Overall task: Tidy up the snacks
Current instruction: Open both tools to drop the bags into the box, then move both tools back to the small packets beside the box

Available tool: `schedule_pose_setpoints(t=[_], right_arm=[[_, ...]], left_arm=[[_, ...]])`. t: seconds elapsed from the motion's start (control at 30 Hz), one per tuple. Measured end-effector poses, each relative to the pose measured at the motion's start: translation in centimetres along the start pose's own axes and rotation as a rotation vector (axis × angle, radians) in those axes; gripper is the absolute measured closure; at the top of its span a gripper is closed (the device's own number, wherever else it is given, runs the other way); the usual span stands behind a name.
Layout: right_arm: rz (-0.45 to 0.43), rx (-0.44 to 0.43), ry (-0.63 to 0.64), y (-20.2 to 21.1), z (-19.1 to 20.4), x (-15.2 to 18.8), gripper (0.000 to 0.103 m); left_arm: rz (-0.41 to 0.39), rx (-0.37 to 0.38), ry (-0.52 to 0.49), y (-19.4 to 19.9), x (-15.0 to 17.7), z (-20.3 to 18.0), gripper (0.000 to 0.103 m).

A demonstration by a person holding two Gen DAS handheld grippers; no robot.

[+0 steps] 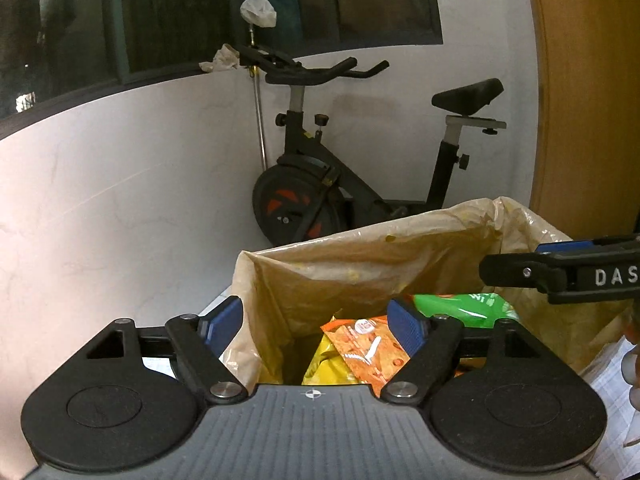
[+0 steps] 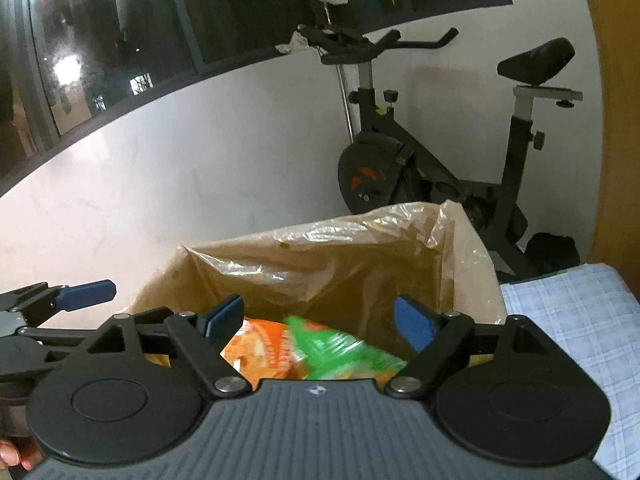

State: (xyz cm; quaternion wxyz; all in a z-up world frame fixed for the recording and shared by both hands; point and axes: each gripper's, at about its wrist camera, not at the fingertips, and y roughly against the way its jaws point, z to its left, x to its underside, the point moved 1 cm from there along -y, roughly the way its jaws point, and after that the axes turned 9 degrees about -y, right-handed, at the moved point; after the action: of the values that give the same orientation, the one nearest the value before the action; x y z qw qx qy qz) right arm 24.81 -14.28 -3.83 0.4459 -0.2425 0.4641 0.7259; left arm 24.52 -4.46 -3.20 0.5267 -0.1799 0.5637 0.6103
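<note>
A translucent yellowish plastic bag point(image 1: 360, 256) stands open in front of both grippers. Inside lie an orange snack packet point(image 1: 360, 344), a yellow packet point(image 1: 328, 368) and a green packet point(image 1: 460, 308). My left gripper point(image 1: 316, 316) is open over the bag's left side, its left pad outside the bag's wall, nothing pressed between the pads. My right gripper point(image 2: 320, 318) is open above the bag point(image 2: 340, 264); below it the green packet point(image 2: 336, 348) looks blurred, lying loose on the orange packet point(image 2: 260, 344). One of the left gripper's fingers point(image 2: 86, 292) shows at the left edge.
A black exercise bike point(image 1: 320, 184) stands against the white wall behind the bag. A blue-checked cloth point(image 2: 568, 320) covers the surface to the right. A wooden panel point(image 1: 592, 100) rises at far right. Dark windows run above the wall.
</note>
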Motion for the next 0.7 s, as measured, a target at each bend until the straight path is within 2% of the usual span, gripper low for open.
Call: schedule_pose_setpoints(t=[0.2, 0.33, 0.43, 0.57, 0.7], right_arm=[[-0.054, -0.027, 0.107, 2.6, 0.9, 1.1, 0.018], [-0.082, -0.064, 0.184, 5.2, 0.9, 2.3, 0.018], [-0.094, -0.098, 0.192, 7.1, 0.3, 3.3, 0.018], [-0.116, -0.141, 0.171, 9.6, -0.9, 4.8, 0.018], [-0.126, -0.145, 0.186, 10.9, -1.9, 6.7, 0.019]], left_arm=[[-0.036, 0.035, 0.030, 2.4, 0.6, 1.0, 0.022], [-0.078, 0.044, 0.026, 5.4, 2.0, 2.3, 0.022], [-0.094, 0.050, 0.033, 7.5, 3.6, 3.3, 0.022], [-0.073, 0.068, 0.056, 9.2, 6.6, 4.4, 0.022], [-0.017, 0.067, 0.111, 9.3, 9.8, 4.7, 0.022]])
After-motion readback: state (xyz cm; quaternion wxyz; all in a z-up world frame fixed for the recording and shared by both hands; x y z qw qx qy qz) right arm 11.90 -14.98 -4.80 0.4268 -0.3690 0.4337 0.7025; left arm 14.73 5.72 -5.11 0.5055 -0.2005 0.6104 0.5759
